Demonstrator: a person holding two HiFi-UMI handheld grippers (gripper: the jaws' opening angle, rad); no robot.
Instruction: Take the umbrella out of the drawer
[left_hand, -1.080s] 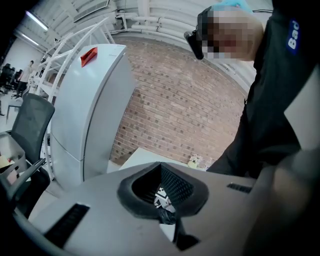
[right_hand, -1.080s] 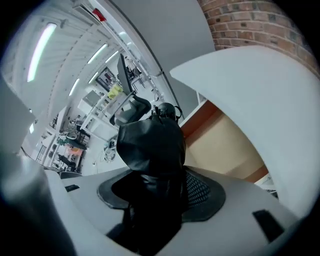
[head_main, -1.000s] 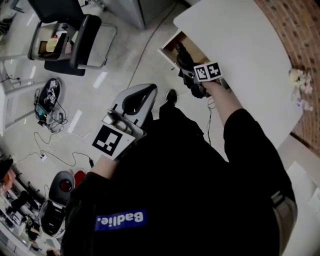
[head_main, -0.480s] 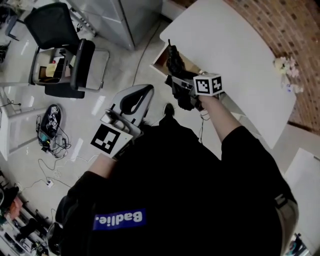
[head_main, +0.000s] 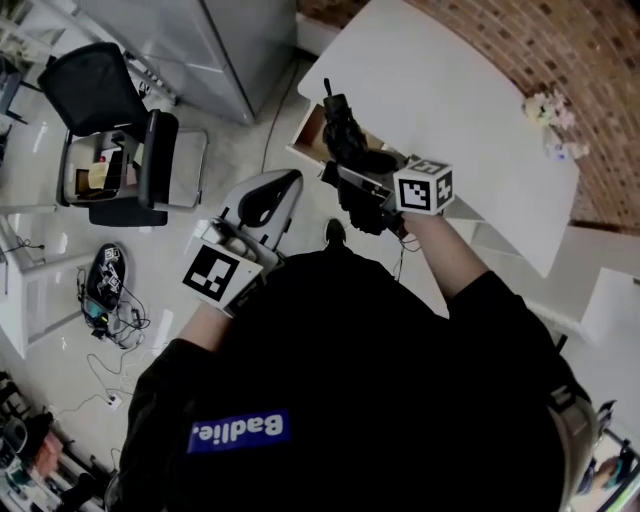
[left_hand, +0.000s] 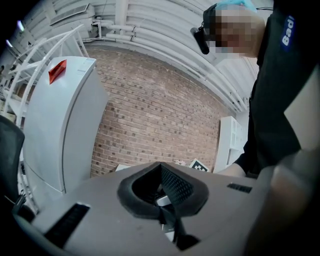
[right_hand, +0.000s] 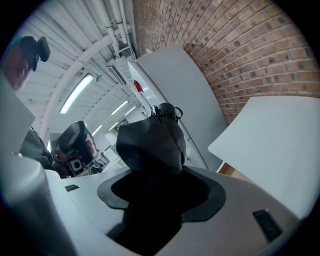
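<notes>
**Umbrella** (head_main: 345, 128): black, folded. Stands upright above the open drawer (head_main: 305, 140) and looks clear of it.

**Right gripper** (head_main: 358, 188): jaws clenched round the umbrella's lower end. The upright hold probably keeps it from snagging the drawer's edge.

**Left gripper** (head_main: 262, 205): jaws together with nothing between them, held well aside of the drawer. Judged idle and out of the way.

**White table** (head_main: 450, 90): directly over the drawer.

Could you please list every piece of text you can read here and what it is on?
"Badlie." on a blue patch on the person's black top, head view.
"Bad", cut off by the frame edge, on that top, left gripper view.
Red label on the white cabinet: no text readable.
Square markers: patterns only, no words.
</notes>
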